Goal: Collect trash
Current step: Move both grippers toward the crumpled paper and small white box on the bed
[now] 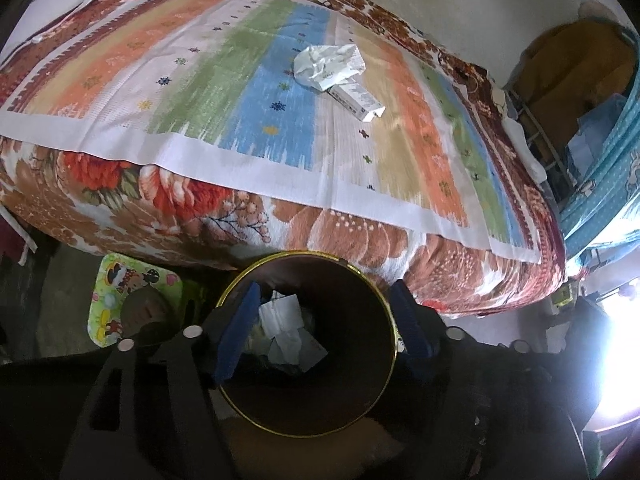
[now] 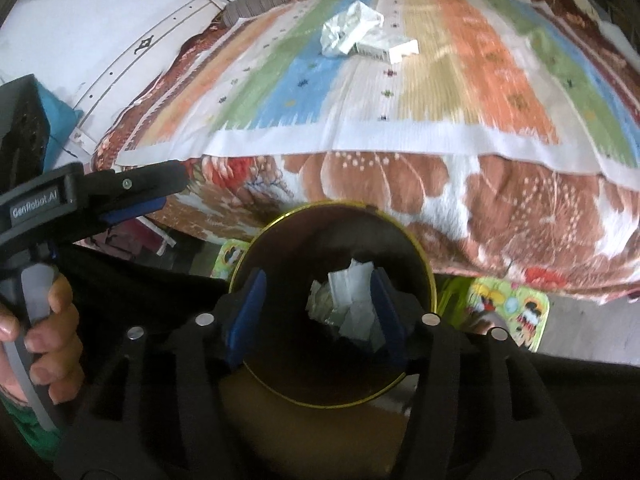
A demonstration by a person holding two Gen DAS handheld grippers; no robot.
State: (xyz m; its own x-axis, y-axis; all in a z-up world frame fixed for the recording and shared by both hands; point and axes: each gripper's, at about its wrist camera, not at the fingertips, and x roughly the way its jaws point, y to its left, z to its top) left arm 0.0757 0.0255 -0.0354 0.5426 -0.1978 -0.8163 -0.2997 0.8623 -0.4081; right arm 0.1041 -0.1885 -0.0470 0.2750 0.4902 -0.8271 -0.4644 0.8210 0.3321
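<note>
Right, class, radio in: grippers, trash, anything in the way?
Left gripper and right gripper open, empty, over bin. Crumpled paper and small box on bed. Nothing blocking.

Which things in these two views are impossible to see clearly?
- Print on the small carton: too small, blurred in both views.
- Carton's far end: left view, covered by the crumpled paper.
- Bin bottom: both views, dark, covered by paper scraps.
- Bin's near rim: right view, behind the fingers.
</note>
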